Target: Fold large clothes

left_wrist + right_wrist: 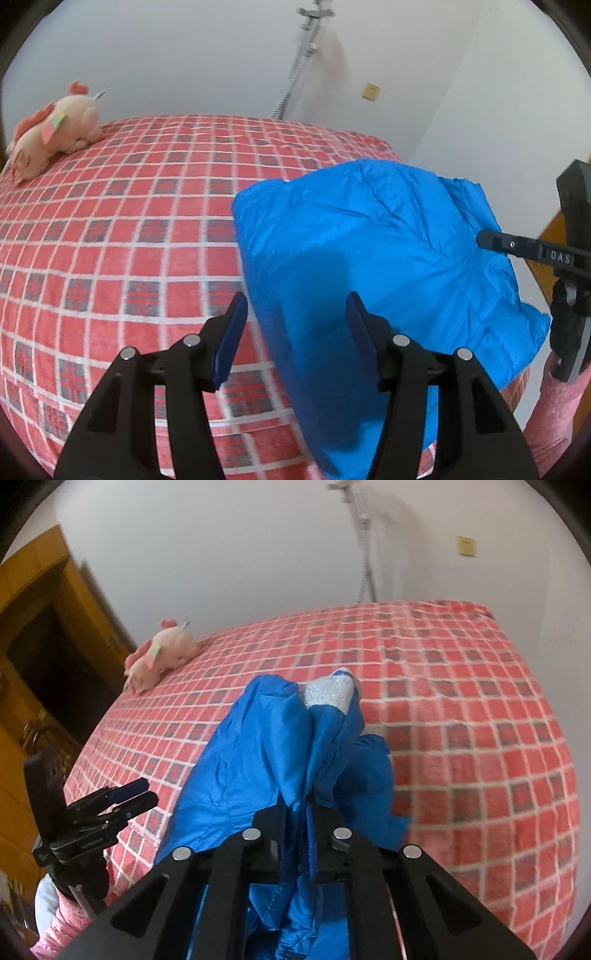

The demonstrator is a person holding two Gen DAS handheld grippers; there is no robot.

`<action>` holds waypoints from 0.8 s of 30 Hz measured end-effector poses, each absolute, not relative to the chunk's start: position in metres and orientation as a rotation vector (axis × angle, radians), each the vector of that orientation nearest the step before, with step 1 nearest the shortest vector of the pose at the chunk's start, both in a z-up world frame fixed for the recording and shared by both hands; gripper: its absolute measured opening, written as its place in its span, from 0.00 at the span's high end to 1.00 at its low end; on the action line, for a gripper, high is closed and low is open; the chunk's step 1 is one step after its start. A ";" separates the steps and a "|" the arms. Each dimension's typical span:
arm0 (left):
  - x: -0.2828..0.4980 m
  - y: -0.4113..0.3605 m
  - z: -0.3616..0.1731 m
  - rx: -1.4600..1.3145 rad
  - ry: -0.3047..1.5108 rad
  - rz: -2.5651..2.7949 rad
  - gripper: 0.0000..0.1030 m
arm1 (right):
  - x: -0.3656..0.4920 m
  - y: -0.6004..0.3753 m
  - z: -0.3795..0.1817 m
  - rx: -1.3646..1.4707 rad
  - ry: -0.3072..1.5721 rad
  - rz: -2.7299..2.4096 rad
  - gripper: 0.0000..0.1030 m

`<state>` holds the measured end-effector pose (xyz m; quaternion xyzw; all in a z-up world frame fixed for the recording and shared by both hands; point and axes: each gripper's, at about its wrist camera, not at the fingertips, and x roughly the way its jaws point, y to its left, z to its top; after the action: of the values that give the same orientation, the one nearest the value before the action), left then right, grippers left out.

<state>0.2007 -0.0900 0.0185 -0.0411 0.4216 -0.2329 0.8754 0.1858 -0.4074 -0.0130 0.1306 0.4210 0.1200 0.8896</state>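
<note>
The right gripper (308,812), closest to its own camera, is clamped tight on a bunched fold of the blue jacket (258,746), the cloth pinched between its black arms and spilling out above and below them. The left gripper (295,332) stands about half open — its blue pads (229,339) sit apart with the jacket's near edge hanging between them, and the frames do not show them pressing on the cloth.

The bed (110,229) fills most of both views, covered by a red sheet checked in white and grey. The jacket lies toward the bed's near corner, partly lifted off the sheet, rumpled, with a patch of silvery white lining (327,694) showing at its top in the right wrist view. In the left wrist view it reads as a broad blue slab, and the right gripper's tip (491,240) meets its far right edge.

A pink plush toy (55,129) lies at the far left side of the bed, well apart from the jacket. A pink sleeve (550,417) shows below the right gripper — a small yellow wall plate (370,91) sits on the white wall behind.
</note>
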 end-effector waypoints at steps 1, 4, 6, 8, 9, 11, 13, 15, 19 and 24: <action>0.198 -0.100 0.017 -0.067 0.884 -0.504 0.47 | 0.184 -0.415 -0.019 0.282 0.884 0.239 0.92; 0.194 -0.120 0.009 -0.029 0.905 -0.529 0.47 | 0.181 -0.432 -0.046 0.321 0.919 0.221 0.92; 0.190 -0.134 0.000 0.000 0.919 -0.539 0.47 | 0.181 -0.440 -0.061 0.344 0.934 0.219 0.91; 0.188 -0.141 -0.005 0.020 0.915 -0.533 0.47 | 0.181 -0.444 -0.079 0.357 0.946 0.217 0.91; 0.186 -0.143 -0.007 0.026 0.912 -0.533 0.47 | 0.181 -0.446 -0.085 0.362 0.951 0.217 0.90; 0.184 -0.145 -0.011 0.027 0.910 -0.530 0.47 | 0.180 -0.449 -0.101 0.377 0.955 0.220 0.89; 0.183 -0.148 -0.017 0.032 0.905 -0.522 0.46 | 0.180 -0.448 -0.114 0.387 0.953 0.217 0.87; 0.181 -0.150 -0.020 0.041 0.896 -0.513 0.46 | 0.179 -0.446 -0.122 0.391 0.943 0.208 0.86; 0.180 -0.152 -0.020 0.044 0.903 -0.493 0.47 | 0.175 -0.447 -0.117 0.396 0.937 0.199 0.80; 0.173 -0.139 -0.009 -0.004 0.911 -0.503 0.46 | 0.149 -0.437 -0.076 0.249 0.860 0.115 0.69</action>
<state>0.1732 -0.1387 -0.0086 -0.0017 0.4354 -0.2404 0.8675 0.1491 -0.4367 -0.0756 0.1205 0.4155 0.0558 0.8998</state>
